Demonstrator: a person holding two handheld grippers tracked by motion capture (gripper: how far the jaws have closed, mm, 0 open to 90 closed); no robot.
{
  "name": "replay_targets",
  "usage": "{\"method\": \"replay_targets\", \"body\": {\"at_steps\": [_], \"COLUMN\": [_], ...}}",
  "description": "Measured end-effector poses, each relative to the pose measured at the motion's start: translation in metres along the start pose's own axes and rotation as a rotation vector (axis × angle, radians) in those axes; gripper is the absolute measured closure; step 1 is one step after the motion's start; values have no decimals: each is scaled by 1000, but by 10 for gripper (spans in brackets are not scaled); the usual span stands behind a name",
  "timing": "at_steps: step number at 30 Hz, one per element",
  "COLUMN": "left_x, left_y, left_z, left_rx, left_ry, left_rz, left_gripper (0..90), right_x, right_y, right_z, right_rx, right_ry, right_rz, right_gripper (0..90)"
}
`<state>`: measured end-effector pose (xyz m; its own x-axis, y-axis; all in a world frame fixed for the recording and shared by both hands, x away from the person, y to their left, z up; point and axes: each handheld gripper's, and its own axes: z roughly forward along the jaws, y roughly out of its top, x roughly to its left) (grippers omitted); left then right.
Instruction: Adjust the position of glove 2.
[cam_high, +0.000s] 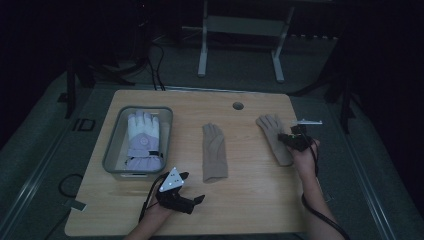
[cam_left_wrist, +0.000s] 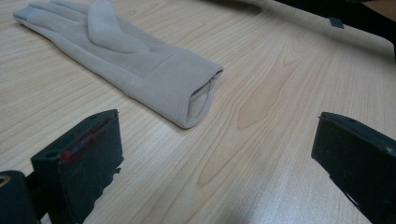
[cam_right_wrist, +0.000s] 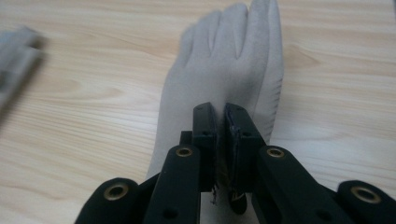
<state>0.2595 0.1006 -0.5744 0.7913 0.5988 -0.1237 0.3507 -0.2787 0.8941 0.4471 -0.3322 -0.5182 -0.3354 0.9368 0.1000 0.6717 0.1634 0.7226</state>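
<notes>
Two beige gloves lie flat on the wooden table. The middle beige glove has its open cuff toward the front edge. My left gripper stands open near that edge, a little short of the cuff, with bare wood between its jaws. Over at the right, the other beige glove points its fingers away from me. My right gripper is shut on it near the cuff, with a thin pinch of fabric between the jaws.
A grey bin at the left of the table holds a white and lavender glove. A round cable hole sits near the far edge. Beyond the table stands a white frame on the dark floor.
</notes>
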Motion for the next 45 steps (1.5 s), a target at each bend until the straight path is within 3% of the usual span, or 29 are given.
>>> {"method": "replay_targets", "body": {"at_steps": [3, 6, 11, 15, 23, 25, 32, 35, 36, 39, 43, 45], "left_x": [0, 0, -2, -3, -3, -3, -3, -3, -3, -3, -4, -4], "left_y": [0, 1, 2, 2, 3, 3, 3, 3, 4, 4, 4, 4], "left_z": [0, -1, -2, -1, 0, 0, -2, -2, -2, -2, -2, -2], "left_rx": [-2, -4, -14, -13, -14, -13, -16, -15, -15, -16, -16, -16], "left_ry": [-1, 0, -4, -6, -8, -9, -6, -6, -5, -6, -9, -9], "left_rz": [0, 3, 9, 14, 22, 27, 31, 34, 34, 36, 35, 35], "left_gripper": [21, 21, 21, 21, 21, 21, 21, 21, 21, 21, 21, 21], "right_x": [18, 32, 53, 64, 64, 64, 70, 73, 76, 78, 76, 74], "right_y": [2, 2, -3, -15, -40, -46, -58, -60, -63, -68, -68, -66], "right_z": [-6, -11, -24, -25, -2, 2, -1, -5, -9, -13, -19, -21], "right_rx": [-27, -49, -98, -66, 17, 34, 31, 38, 56, 78, 75, 59], "right_ry": [42, 47, 19, -12, -37, -23, 7, 8, 41, 79, 109, 111], "right_rz": [-8, 4, 28, 40, 47, 56, 34, 21, 6, -50, -87, -155], "right_gripper": [836, 836, 836, 834, 824, 798, 571, 544, 540, 547, 529, 511]}}
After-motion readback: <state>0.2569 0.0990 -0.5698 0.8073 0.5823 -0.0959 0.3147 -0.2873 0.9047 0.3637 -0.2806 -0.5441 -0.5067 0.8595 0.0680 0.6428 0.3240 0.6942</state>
